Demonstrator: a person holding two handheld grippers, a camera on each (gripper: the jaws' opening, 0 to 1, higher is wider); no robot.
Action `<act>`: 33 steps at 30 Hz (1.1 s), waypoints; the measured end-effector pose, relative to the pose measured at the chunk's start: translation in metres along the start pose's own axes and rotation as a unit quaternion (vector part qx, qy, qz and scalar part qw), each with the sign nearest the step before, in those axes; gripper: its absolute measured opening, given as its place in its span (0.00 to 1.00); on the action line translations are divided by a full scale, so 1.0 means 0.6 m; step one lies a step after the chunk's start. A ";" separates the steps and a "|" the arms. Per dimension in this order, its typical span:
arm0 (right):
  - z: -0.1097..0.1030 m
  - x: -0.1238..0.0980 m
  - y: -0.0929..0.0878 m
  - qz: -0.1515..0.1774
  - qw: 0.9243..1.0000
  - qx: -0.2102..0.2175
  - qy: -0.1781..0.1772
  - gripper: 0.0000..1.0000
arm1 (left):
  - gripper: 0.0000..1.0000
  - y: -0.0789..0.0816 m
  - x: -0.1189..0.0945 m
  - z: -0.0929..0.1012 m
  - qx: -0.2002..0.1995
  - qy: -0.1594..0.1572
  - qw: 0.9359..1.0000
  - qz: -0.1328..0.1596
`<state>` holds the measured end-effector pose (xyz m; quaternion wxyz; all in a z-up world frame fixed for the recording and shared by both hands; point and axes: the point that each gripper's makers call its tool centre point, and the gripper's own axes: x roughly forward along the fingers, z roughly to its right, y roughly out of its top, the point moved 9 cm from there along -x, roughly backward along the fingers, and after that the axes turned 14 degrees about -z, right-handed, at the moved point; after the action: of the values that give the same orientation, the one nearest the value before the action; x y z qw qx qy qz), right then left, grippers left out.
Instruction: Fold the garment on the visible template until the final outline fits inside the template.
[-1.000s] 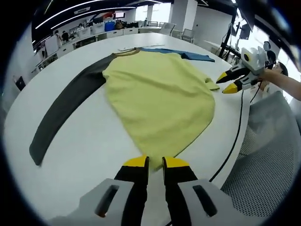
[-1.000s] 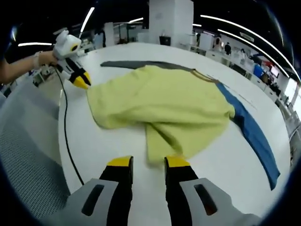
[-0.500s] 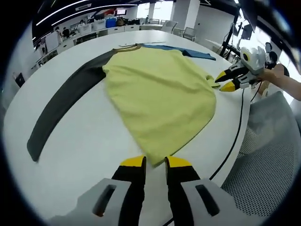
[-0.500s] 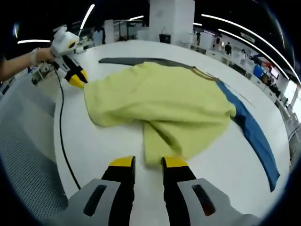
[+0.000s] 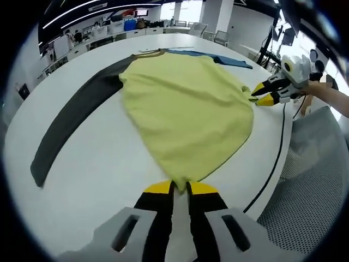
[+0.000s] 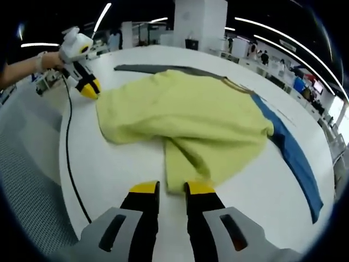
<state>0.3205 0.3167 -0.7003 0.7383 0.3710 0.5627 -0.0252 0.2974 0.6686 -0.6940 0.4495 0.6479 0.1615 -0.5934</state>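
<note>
On the round white bench [image 5: 98, 164], the yellow-green long-sleeved garment [image 5: 185, 109] lies spread, my left gripper [image 5: 180, 189] with fingers pinched on its near hem, my right gripper [image 6: 172, 189] with fingers nearly closed at its folded edge.

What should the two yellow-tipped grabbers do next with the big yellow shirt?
Probably lift both pinched corners together. The left gripper has its jaws nearly shut on the hem of the yellow-green shirt with one dark grey and one blue sleeve, and the right gripper looks pinched on the other corner. The shirt lies spread and unfolded on the white round table.
</note>
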 end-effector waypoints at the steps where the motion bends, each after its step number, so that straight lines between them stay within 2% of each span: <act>1: -0.001 -0.001 -0.001 0.001 1.000 0.002 0.001 0.17 | 0.04 0.000 0.000 -0.001 -0.001 -0.001 1.000 0.000; 4: 0.000 -0.002 -0.003 -0.001 1.000 0.003 -0.004 0.13 | 0.03 -0.001 0.000 -0.002 -0.007 -0.006 1.000 0.001; 15: 0.003 -0.003 -0.007 -0.002 1.000 0.014 -0.001 0.11 | 0.01 -0.001 -0.003 0.002 -0.018 -0.010 1.000 0.001; 33: 0.017 0.004 0.000 -0.008 1.000 0.026 -0.001 0.06 | 0.00 0.004 -0.004 0.001 -0.009 -0.010 1.000 -0.010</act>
<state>0.3293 0.3119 -0.7013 0.7288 0.3857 0.5638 -0.0463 0.2983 0.6678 -0.6911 0.4513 0.6364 0.1690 -0.6023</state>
